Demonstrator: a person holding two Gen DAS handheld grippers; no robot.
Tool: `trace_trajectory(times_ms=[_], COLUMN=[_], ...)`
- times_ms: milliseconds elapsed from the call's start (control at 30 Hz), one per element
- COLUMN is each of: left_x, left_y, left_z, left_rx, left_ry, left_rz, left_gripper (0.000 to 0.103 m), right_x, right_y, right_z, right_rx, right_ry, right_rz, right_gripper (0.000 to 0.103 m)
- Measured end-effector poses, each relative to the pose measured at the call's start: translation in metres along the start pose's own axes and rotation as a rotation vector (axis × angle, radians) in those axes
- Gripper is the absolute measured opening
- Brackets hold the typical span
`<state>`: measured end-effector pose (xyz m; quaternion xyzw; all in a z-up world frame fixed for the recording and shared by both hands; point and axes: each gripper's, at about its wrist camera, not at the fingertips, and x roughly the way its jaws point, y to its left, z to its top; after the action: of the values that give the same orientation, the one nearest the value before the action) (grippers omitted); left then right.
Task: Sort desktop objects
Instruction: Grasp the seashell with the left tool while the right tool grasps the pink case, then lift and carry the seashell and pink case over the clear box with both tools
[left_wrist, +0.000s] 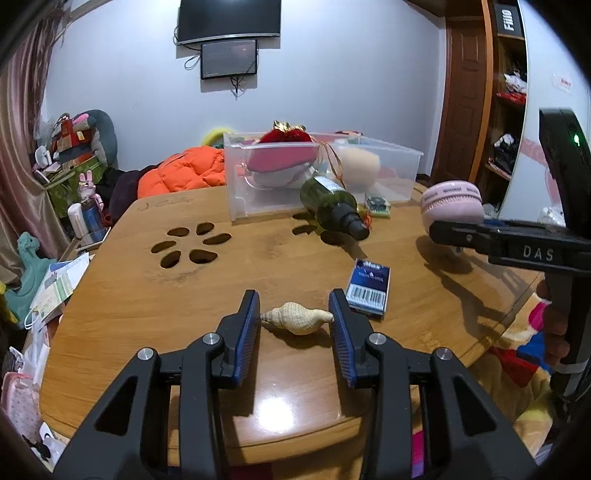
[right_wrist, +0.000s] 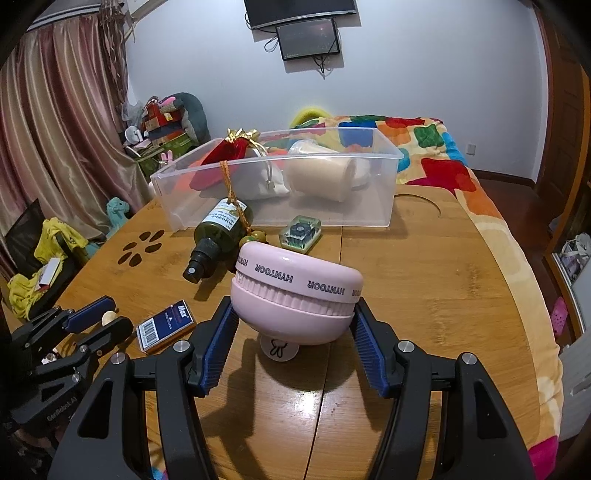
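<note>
In the left wrist view, the left gripper (left_wrist: 294, 319) sits low in the centre of the frame with a cream seashell (left_wrist: 298, 317) lying crosswise between its blue pads (left_wrist: 246, 332), both ends touching them, so the claw is clenched on the shell, which rests on the wooden table (left_wrist: 184, 295). Just right of it lies a blue card box (left_wrist: 368, 291). Further up, a dark green bottle (left_wrist: 332, 208) lies on its side against a clear plastic bin (left_wrist: 317, 177). At the right edge, the right gripper (left_wrist: 454, 229) holds a pink round case (left_wrist: 451, 203) above the table.

In the right wrist view, the right gripper (right_wrist: 295, 325) in the lower centre grasps the pink round case (right_wrist: 295, 291), its pads pressed on both sides, tilted and raised over the table (right_wrist: 424, 295). The left gripper (right_wrist: 107, 317) shows at lower left with the shell (right_wrist: 108, 316) between its fingers. The bottle (right_wrist: 221, 236) and a small clear green block (right_wrist: 300, 234) lie before the bin (right_wrist: 280, 192) in the upper middle.
</note>
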<state>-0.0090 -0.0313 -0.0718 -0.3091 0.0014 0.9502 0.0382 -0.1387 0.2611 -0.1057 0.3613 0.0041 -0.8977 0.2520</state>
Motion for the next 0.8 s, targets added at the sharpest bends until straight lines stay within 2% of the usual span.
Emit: trace_trajectory(times_ms=[333, 800], left_x=[-0.001, 0.006], left_y=[-0.005, -0.015], left_z=[0.024, 0.072], left_rx=[0.016, 0.041], left_ry=[-0.007, -0.031], left_rz=[0.004, -0.018], left_gripper=[0.038, 0.038], right_x=[-0.009, -0.027], right_y=[-0.003, 0.0], right_z=[0.009, 0.034], right_rx=[0.018, -0.031], right_ry=[-0.02, -0.073], right_rz=[0.021, 0.015], right_gripper=[0.057, 0.057])
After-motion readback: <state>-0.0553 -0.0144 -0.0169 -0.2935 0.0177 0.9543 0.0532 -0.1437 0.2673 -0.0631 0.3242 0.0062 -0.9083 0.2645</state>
